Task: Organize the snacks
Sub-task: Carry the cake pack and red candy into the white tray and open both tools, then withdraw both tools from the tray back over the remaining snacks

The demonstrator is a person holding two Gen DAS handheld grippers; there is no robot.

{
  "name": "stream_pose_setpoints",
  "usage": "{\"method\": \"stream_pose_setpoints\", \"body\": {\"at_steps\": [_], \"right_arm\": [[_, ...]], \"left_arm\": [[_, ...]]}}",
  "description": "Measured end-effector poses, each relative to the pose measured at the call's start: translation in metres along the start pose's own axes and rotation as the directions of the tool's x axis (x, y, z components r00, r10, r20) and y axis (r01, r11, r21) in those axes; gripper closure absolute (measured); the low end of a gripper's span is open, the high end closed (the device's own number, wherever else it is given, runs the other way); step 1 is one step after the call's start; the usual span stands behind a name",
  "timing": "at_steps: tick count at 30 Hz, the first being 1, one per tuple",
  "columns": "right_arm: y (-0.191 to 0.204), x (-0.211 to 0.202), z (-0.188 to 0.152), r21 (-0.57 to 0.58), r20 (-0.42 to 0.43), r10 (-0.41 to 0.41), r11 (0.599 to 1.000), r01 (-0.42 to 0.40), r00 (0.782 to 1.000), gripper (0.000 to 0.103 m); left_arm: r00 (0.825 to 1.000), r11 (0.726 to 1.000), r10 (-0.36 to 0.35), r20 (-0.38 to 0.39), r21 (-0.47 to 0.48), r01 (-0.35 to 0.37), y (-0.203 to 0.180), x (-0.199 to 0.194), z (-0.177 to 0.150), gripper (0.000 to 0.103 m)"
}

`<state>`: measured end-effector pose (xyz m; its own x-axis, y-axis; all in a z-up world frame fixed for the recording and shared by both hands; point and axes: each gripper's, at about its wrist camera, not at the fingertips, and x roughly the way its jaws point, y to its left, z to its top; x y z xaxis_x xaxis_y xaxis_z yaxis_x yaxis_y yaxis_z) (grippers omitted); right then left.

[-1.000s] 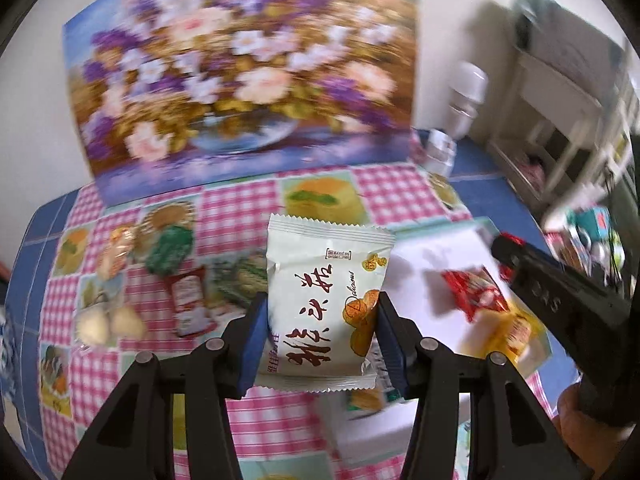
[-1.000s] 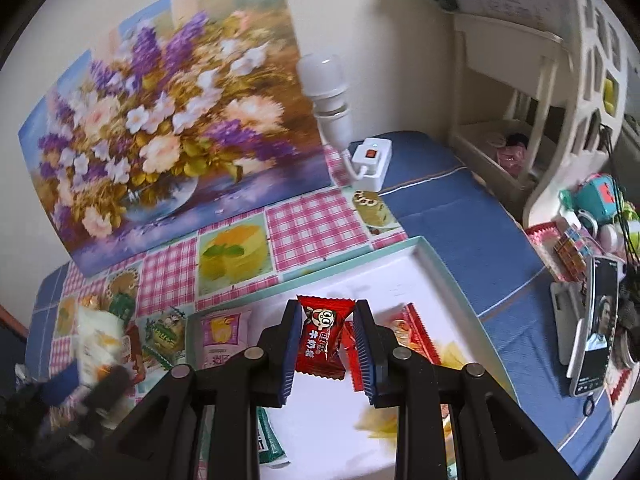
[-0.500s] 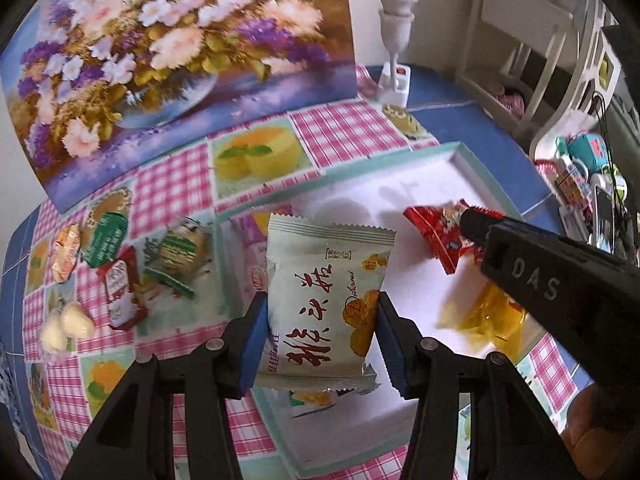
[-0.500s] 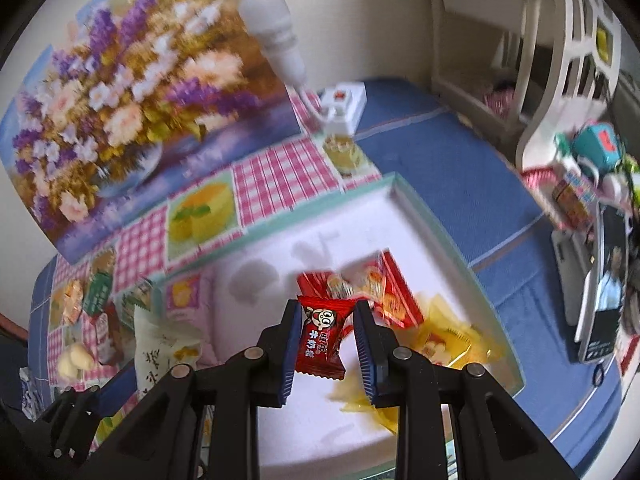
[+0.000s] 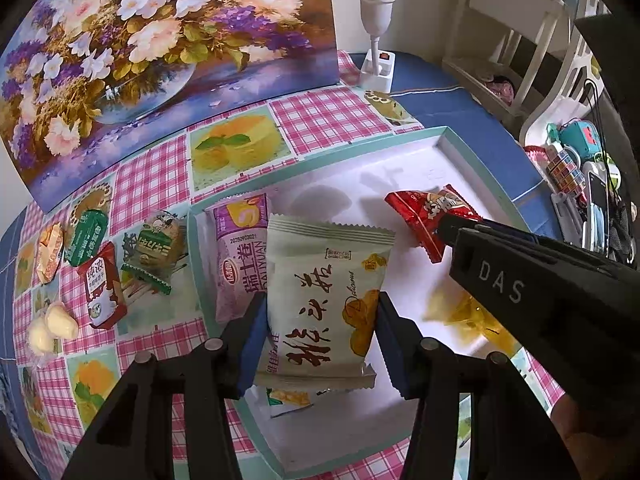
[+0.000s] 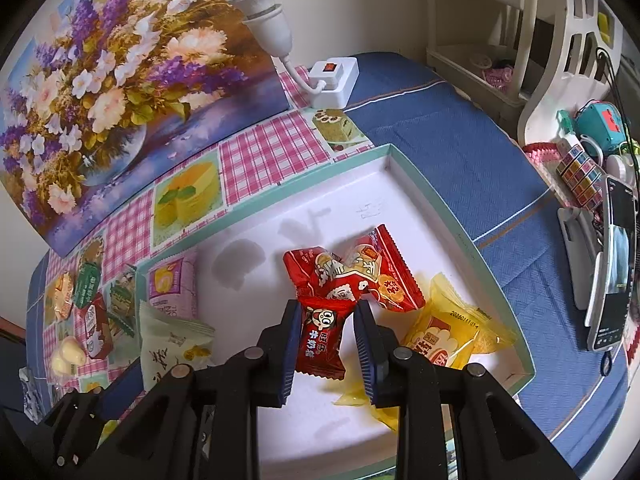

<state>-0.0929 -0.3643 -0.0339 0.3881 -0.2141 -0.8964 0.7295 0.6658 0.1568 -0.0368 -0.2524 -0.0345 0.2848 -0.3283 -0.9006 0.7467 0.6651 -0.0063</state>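
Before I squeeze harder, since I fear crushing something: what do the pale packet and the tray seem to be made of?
The pale packet looks like thin matte plastic film: zigzag-cut top edge, soft wrinkles. The tray looks like cardboard, probably: stiff straight walls, flat white inside, teal outside, dull with no shine.

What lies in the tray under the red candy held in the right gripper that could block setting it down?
Little blocks it. The right gripper holds the red candy above the tray; red packets and a yellow packet lie alongside.
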Motion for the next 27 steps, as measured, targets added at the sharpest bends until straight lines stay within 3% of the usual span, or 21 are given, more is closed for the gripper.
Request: {"method": "stream_pose_setpoints", "body": {"at_steps": [2, 5, 12, 14, 16, 18, 20, 23, 27], "right_arm": [[0.000, 0.000, 0.000, 0.000, -0.001, 0.002, 1.000, -0.002, 1.000, 0.074], [0.000, 0.001, 0.000, -0.001, -0.002, 0.004, 1.000, -0.004, 1.000, 0.073], [0.002, 0.002, 0.000, -0.007, -0.008, -0.009, 1.000, 0.009, 1.000, 0.071], [0.002, 0.003, 0.000, -0.013, -0.012, -0.015, 1.000, 0.015, 1.000, 0.063], [0.003, 0.003, 0.000, -0.016, -0.011, -0.019, 1.000, 0.019, 1.000, 0.041], [0.004, 0.002, 0.000, -0.020, -0.006, -0.022, 1.000, 0.022, 1.000, 0.041], [0.004, 0.002, 0.001, -0.027, 0.001, -0.029, 0.999, 0.029, 1.000, 0.034], [0.005, 0.002, 0.001, -0.034, 0.005, -0.032, 0.999, 0.032, 0.999, 0.019], [0.009, 0.003, 0.001, -0.055, 0.009, -0.035, 0.998, 0.036, 0.999, 0.001]], "left_arm": [[1.000, 1.000, 0.002, 0.000, 0.000, -0.002, 0.000, 0.000, 0.000, 0.048], [1.000, 1.000, 0.013, 0.004, -0.011, -0.013, 0.003, -0.002, 0.001, 0.034], [0.999, 0.997, 0.037, -0.004, -0.062, -0.037, 0.018, -0.003, 0.002, 0.032], [0.999, 0.995, 0.048, -0.008, -0.083, -0.049, 0.024, -0.003, 0.002, 0.031], [0.998, 0.993, 0.055, -0.010, -0.106, -0.056, 0.030, -0.003, 0.002, 0.030], [0.998, 0.989, 0.061, -0.012, -0.131, -0.062, 0.037, -0.003, 0.001, 0.030], [0.997, 0.983, 0.072, -0.015, -0.168, -0.073, 0.047, -0.004, 0.001, 0.029], [0.996, 0.970, 0.087, -0.015, -0.226, -0.088, 0.061, -0.006, 0.000, 0.010], [0.994, 0.939, 0.110, -0.011, -0.328, -0.108, 0.089, -0.008, -0.005, 0.009]]}}
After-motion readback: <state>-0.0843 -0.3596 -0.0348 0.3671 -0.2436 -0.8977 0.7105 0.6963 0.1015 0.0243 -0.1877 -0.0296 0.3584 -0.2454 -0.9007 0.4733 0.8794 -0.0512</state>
